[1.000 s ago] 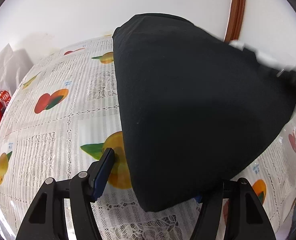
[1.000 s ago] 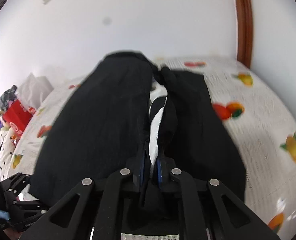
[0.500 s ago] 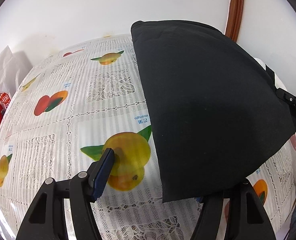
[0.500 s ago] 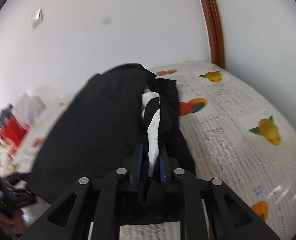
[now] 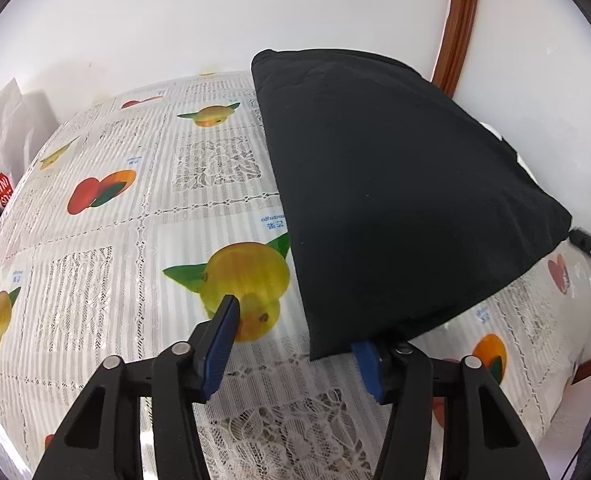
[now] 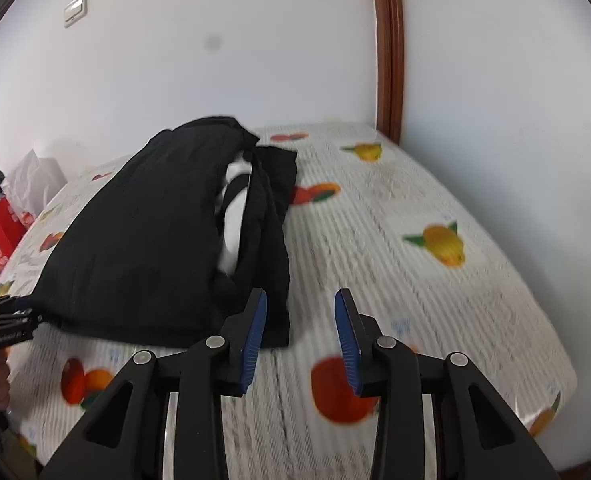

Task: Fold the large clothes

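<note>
The folded black garment (image 6: 155,240) lies on the fruit-print tablecloth (image 6: 395,240), released by the right gripper (image 6: 300,308), whose jaws have just been opening with nothing between them, while the left gripper (image 5: 295,336), jaws just closing, stands apart over the cloth's near corner, gripping nothing.

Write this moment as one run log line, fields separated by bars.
black garment: folded on fruit-print tablecloth | right claw: open, just opened, empty | left claw: open, just narrowed, garment corner over right finger

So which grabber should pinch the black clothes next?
Probably the left gripper: the black garment has a corner lying over its right finger. The right gripper is open over bare tablecloth, beside the garment.
</note>
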Demonstrator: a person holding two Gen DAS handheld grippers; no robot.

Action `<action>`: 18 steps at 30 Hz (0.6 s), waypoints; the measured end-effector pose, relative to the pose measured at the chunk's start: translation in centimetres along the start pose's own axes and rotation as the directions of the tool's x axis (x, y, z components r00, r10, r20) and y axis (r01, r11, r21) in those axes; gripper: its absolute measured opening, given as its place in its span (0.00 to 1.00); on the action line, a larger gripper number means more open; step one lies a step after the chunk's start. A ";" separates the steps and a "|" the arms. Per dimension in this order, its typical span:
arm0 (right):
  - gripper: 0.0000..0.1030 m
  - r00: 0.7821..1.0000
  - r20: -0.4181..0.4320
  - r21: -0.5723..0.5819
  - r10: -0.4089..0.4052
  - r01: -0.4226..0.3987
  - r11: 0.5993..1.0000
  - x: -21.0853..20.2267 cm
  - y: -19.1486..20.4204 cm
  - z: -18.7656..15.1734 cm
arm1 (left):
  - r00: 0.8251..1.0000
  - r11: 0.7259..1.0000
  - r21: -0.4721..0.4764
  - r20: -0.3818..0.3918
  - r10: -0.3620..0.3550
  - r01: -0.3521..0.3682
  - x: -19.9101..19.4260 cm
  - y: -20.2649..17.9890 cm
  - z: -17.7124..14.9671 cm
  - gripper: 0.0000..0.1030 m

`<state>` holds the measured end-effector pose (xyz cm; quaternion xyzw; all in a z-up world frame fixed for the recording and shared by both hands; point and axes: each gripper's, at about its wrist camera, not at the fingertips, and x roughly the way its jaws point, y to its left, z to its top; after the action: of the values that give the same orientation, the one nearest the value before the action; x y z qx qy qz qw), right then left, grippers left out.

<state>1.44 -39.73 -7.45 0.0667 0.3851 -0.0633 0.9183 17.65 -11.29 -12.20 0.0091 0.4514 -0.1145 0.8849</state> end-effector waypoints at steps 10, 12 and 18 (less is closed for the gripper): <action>0.38 0.999 -0.038 -0.013 0.014 -0.014 1.000 3.9 2.7 -0.2 | 0.999 0.999 0.005 0.012 -0.051 0.051 -1.0 -0.7 -0.3 0.24; 0.34 0.996 -0.085 -0.001 0.010 -0.010 1.000 5.5 2.8 0.2 | 0.998 0.998 0.013 0.006 -0.056 0.056 -0.9 -0.8 -0.2 0.20; 0.08 0.995 -0.096 -0.039 0.019 -0.023 0.999 6.9 3.9 0.8 | 0.999 0.999 0.006 0.017 -0.042 0.042 -1.0 -0.4 0.0 0.17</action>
<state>7.50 -36.46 -11.54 0.0552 0.4289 -0.0424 0.9007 16.99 -11.50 -11.35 0.0013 0.4433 -0.1344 0.8862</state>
